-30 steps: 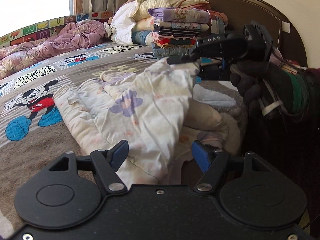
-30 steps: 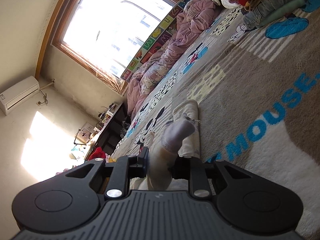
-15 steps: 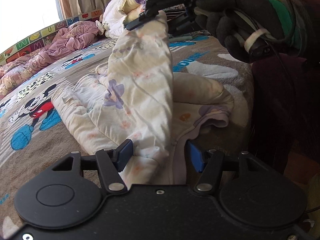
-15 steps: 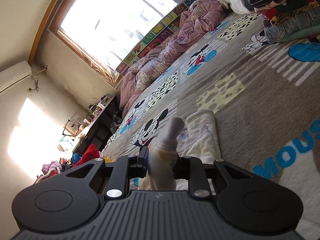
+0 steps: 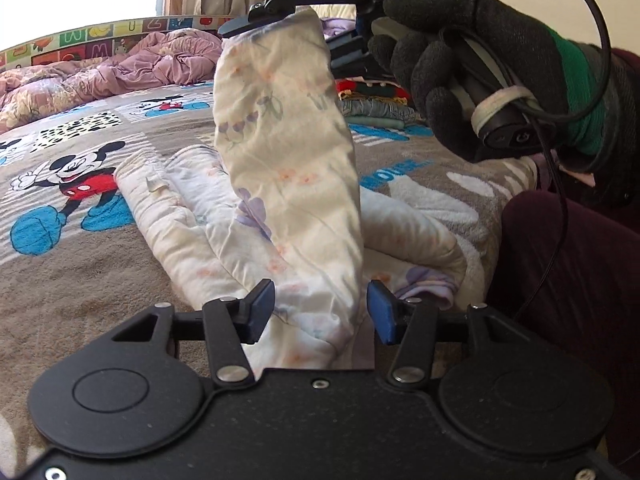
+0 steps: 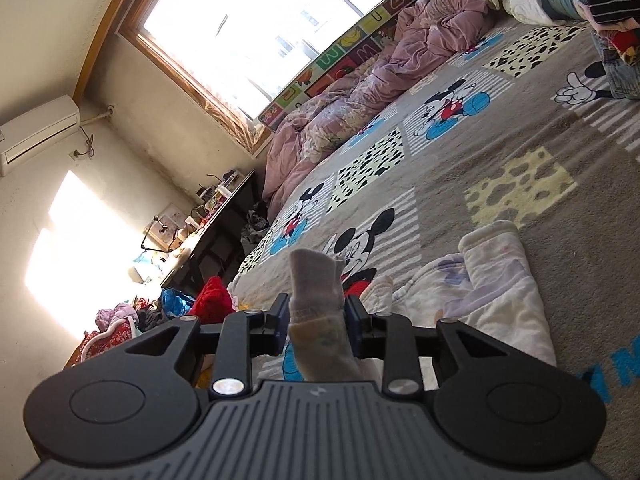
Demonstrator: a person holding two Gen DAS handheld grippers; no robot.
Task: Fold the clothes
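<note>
A cream floral garment (image 5: 288, 184) lies on the Mickey Mouse bedspread (image 5: 60, 184). One strip of it is stretched upward between both grippers. My left gripper (image 5: 320, 310) has its blue pads either side of the strip's lower end, and the cloth fills the gap. My right gripper (image 5: 280, 20), held by a black-gloved hand (image 5: 480, 76), grips the upper end high above the bed. In the right wrist view the right gripper (image 6: 316, 320) is shut on a bunched end of the cloth (image 6: 316, 300), with the rest of the garment (image 6: 492, 280) lying below.
A stack of folded clothes (image 5: 372, 100) sits at the head of the bed. A pink duvet (image 5: 120, 72) lies bunched along the window side. A desk (image 6: 208, 224) and piles of clothes (image 6: 160, 308) stand beside the bed. The person's maroon-clad leg (image 5: 560, 272) is at right.
The right gripper has lifted the garment's end up and toward the left gripper, so the strip now stands nearly upright. The left gripper's jaws have narrowed around the lower end.
</note>
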